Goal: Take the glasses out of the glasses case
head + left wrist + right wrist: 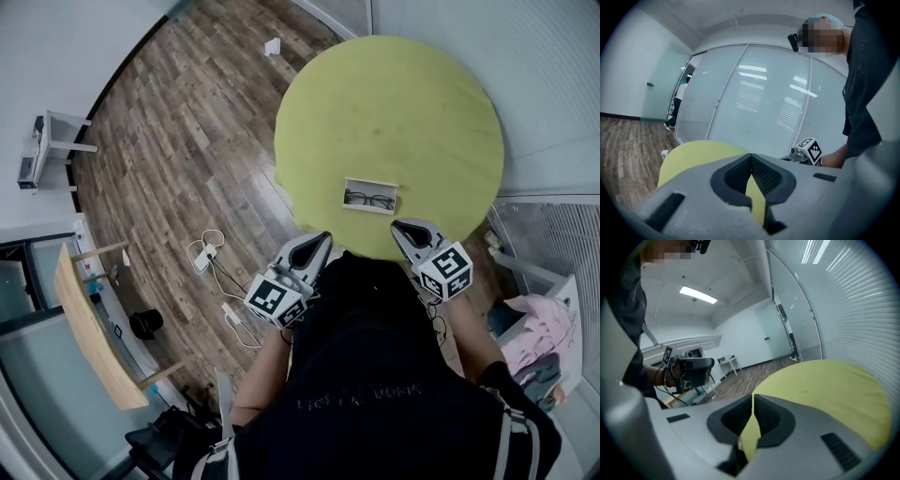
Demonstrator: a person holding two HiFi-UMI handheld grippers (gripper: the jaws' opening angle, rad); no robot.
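Observation:
A white glasses case (370, 196) lies open near the front edge of the round yellow-green table (394, 103), with dark-framed glasses (368, 199) inside it. My left gripper (324, 238) hovers at the table's front edge, just left of and below the case, with its jaws closed and nothing between them. On the other side of the case, my right gripper (397, 226) is also shut and empty. The left gripper view shows the closed jaw tips (750, 157) over the table (691, 152). The right gripper view shows its closed tips (753, 397) over the table (829, 385). Neither gripper view shows the case.
The person's dark-clothed body fills the bottom of the head view. Cables and a power strip (212, 255) lie on the wood floor at the left, near a wooden desk (86, 330). Glass walls (759, 103) stand behind the table. Pink cloth (544, 323) lies at the right.

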